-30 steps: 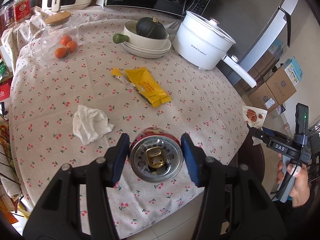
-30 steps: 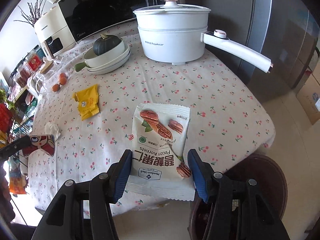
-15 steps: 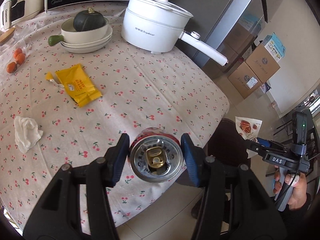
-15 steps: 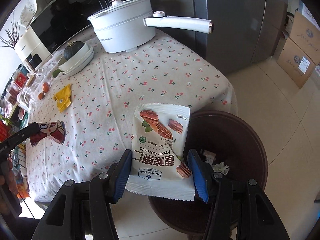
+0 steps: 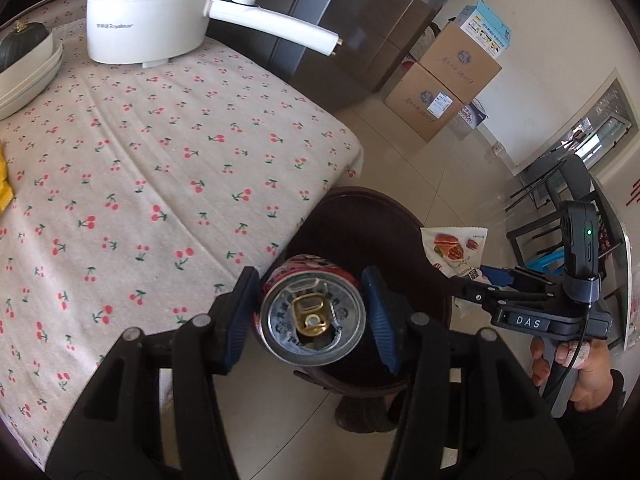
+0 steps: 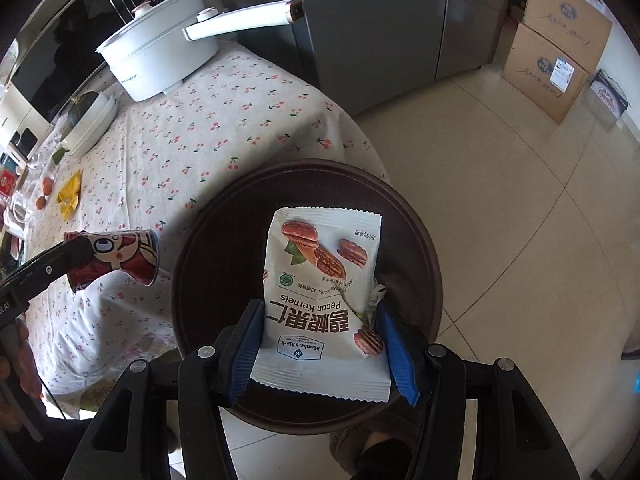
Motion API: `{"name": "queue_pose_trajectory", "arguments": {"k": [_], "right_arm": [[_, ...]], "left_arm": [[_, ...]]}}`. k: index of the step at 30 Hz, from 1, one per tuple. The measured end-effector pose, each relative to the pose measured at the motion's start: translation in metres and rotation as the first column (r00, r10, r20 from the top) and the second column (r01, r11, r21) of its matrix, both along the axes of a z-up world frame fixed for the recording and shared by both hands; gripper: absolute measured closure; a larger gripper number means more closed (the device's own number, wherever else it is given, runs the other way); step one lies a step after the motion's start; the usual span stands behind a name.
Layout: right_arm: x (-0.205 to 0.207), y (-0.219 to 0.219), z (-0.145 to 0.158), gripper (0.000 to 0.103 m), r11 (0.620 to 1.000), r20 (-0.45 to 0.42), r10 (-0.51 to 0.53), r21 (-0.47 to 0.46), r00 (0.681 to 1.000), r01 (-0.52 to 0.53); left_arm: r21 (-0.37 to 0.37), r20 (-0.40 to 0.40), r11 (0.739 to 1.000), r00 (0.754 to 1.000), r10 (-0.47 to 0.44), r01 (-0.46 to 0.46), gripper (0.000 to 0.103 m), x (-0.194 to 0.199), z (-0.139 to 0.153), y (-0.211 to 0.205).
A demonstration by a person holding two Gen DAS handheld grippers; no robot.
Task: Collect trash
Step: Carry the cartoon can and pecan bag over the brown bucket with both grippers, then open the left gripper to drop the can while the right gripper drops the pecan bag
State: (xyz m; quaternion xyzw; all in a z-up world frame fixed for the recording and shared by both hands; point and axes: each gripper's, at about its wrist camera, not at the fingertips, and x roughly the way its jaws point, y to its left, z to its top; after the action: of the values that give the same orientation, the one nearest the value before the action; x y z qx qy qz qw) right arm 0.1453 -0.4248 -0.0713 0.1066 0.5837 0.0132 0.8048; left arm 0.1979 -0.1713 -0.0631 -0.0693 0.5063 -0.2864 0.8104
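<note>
The right gripper (image 6: 320, 340) is clamped on the snack bag (image 6: 322, 280), held directly above the open bin (image 6: 200, 280), long axis pointing away from the jaws. The left gripper (image 5: 310, 316) grips the can (image 5: 312, 320) at the bin's table-side edge. The bin's contents are mostly hidden by the bag.

The bin's (image 6: 208, 216) contents were mostly hidden by the pecan packet (image 6: 320, 280); the yellow wrapper (image 5: 4, 188) was cut off.
</note>
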Motion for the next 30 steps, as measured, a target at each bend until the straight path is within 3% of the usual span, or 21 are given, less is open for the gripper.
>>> {"name": "queue_pose_trajectory", "arguments": {"k": [9,19,23,26,30], "right_arm": [[-0.011,-0.027,-0.009,0.044,1.000,-0.021,-0.021,0.001,1.000,0.021],[-0.014,-0.026,-0.015,0.044,1.000,-0.043,-0.016,-0.004,0.999,0.016],[-0.012,-0.024,-0.018,0.044,1.000,-0.050,-0.018,-0.006,0.999,0.017],[-0.011,-0.020,-0.018,0.044,1.000,-0.053,-0.016,-0.012,0.998,0.015],[-0.009,-0.013,-0.020,0.044,1.000,-0.061,-0.011,-0.016,0.998,0.010]], "left_arm": [[0.056,0.008,0.993,0.995,-0.103,0.103,0.048,-0.002,-0.025,-0.046],[0.095,0.027,0.986,0.990,-0.138,0.135,0.048,-0.008,-0.026,-0.044],[0.126,0.086,0.988,0.991,-0.105,0.094,0.020,-0.013,-0.010,-0.028],[0.147,0.092,0.988,0.994,-0.064,0.050,0.007,-0.015,-0.003,-0.012],[0.159,0.095,0.987,0.995,-0.016,0.001,0.003,-0.017,0.002,0.012]]}}
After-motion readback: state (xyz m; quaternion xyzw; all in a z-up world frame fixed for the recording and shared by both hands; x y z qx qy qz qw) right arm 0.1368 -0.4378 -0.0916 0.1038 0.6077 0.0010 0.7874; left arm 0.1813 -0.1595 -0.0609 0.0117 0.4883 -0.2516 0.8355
